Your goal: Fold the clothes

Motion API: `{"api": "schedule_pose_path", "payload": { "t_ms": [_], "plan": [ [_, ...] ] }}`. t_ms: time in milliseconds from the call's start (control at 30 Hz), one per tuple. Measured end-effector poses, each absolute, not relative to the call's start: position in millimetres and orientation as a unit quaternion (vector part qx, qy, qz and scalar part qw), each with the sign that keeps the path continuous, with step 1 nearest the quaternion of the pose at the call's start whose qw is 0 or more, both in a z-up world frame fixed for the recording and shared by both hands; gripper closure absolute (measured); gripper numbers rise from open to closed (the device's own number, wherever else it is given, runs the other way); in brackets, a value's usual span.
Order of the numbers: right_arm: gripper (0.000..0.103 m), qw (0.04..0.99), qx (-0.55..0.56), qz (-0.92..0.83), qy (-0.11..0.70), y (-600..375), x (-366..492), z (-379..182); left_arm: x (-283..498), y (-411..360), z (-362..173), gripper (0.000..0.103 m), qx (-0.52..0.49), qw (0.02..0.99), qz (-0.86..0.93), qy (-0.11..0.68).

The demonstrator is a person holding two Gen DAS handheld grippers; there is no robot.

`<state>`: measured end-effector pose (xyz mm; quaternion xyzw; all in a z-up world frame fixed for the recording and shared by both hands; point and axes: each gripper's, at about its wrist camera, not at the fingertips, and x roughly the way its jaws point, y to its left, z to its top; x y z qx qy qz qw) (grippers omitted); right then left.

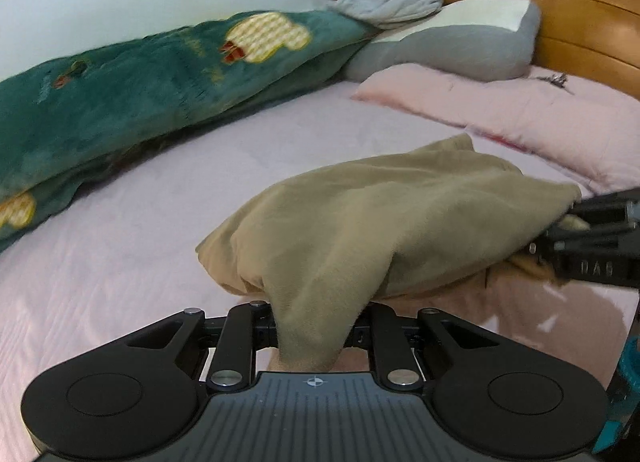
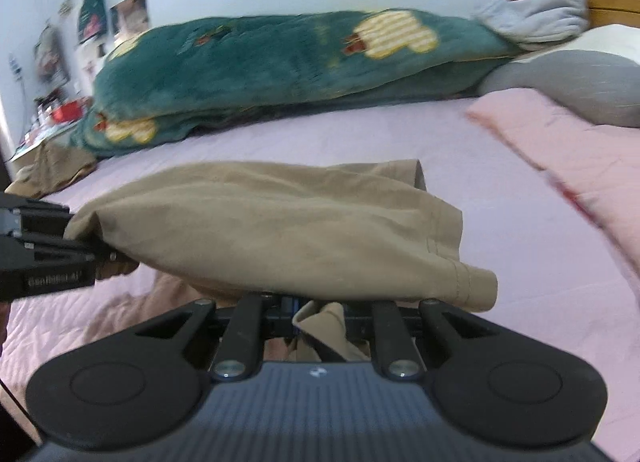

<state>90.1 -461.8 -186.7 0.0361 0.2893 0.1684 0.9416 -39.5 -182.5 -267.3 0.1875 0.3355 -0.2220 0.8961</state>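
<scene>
A tan garment (image 1: 380, 218) is held up over the pink bedsheet (image 1: 160, 230). My left gripper (image 1: 314, 332) is shut on its near edge, and the cloth drapes over the jaws and hides the tips. My right gripper (image 1: 576, 238) comes in from the right and is shut on the garment's other end. In the right wrist view the tan garment (image 2: 280, 230) stretches across the frame, my right gripper (image 2: 320, 322) is shut on a fold of it, and my left gripper (image 2: 100, 258) grips its left end.
A green plush blanket (image 1: 140, 94) lies along the wall side of the bed. A grey pillow (image 1: 460, 46), a folded pink quilt (image 1: 540, 114) and a wooden headboard (image 1: 580, 2) are at the far end. More tan cloth (image 2: 52, 170) lies at the far left.
</scene>
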Motion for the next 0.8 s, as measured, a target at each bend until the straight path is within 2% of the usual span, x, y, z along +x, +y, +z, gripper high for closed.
{"api": "schedule_pose_path", "payload": {
  "t_ms": [67,133,200,233,267,300,333,367,600,800],
  "plan": [
    [0.084,0.935,0.042,0.164,0.312,-467,95,-200,-35,-202,-270,0.083,0.196,0.891,-0.232,0.336],
    [0.076,0.924,0.062,0.157,0.344,-467,96,-219,-33,-218,-272,0.076,0.204,0.887,-0.24,0.336],
    [0.06,0.915,0.089,0.149,0.364,-467,93,-230,-39,-218,-272,0.072,0.213,0.888,-0.237,0.331],
    [0.056,0.914,0.102,0.148,0.363,-469,90,-231,-43,-218,-272,0.067,0.218,0.888,-0.235,0.329],
    [0.046,0.914,0.111,0.143,0.363,-470,87,-230,-46,-218,-272,0.063,0.223,0.888,-0.234,0.327],
    [0.037,0.914,0.118,0.137,0.362,-472,84,-229,-49,-217,-272,0.051,0.227,0.889,-0.232,0.324],
    [0.035,0.915,0.124,0.131,0.362,-474,82,-227,-52,-217,-272,0.041,0.232,0.889,-0.23,0.322],
    [0.034,0.915,0.131,0.129,0.36,-477,78,-225,-56,-217,-272,0.038,0.236,0.889,-0.228,0.319],
    [0.018,0.921,0.153,0.125,0.336,-499,58,-199,-71,-216,-243,0.037,0.24,0.891,-0.254,0.291],
    [0.013,0.91,0.193,0.118,0.347,-518,69,-192,-75,-248,-241,0.036,0.258,0.883,-0.291,0.263]
  ]
}}
